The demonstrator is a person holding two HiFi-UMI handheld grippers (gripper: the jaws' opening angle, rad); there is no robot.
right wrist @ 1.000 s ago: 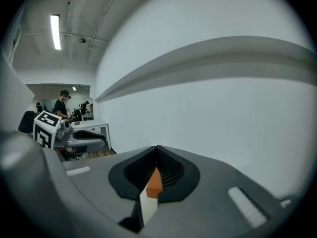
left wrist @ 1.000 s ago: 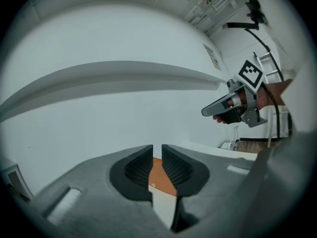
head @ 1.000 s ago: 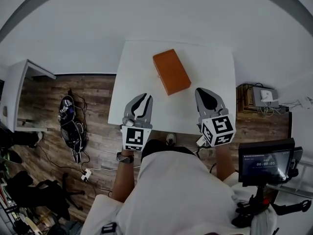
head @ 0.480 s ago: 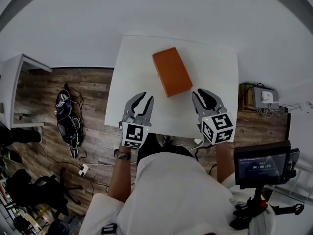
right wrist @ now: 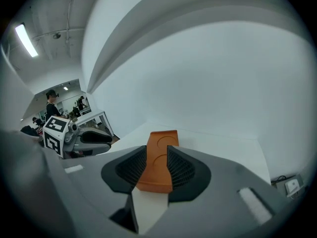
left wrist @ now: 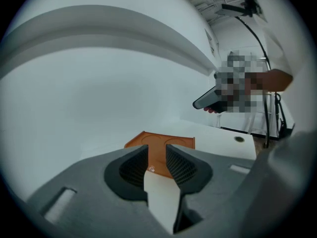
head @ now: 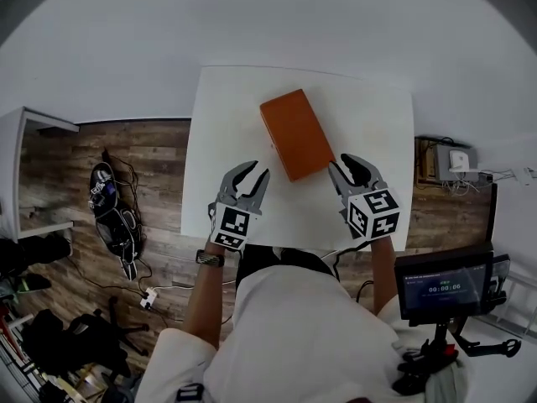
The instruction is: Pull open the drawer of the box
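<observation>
An orange box (head: 297, 133) lies at an angle on the white table (head: 226, 107); I cannot make out its drawer. My left gripper (head: 254, 175) hovers just short of the box's near left side. Its jaws have just been opening and stand open with nothing between them. In the left gripper view the box (left wrist: 161, 142) shows beyond the left gripper (left wrist: 157, 155). My right gripper (head: 345, 166) is beside the box's near right corner; its jaws have also just been opening and stand open. The right gripper view looks along the right gripper (right wrist: 157, 165) at the box's (right wrist: 161, 143) end.
The table's near edge (head: 285, 246) runs just behind both grippers. A bag and cables (head: 113, 212) lie on the wooden floor at the left. A screen on a stand (head: 440, 285) is at the lower right, and a low unit with devices (head: 449, 162) at the right.
Both grippers have moved forward and down over the table toward the box. The jaws of both stand wider apart than before.
</observation>
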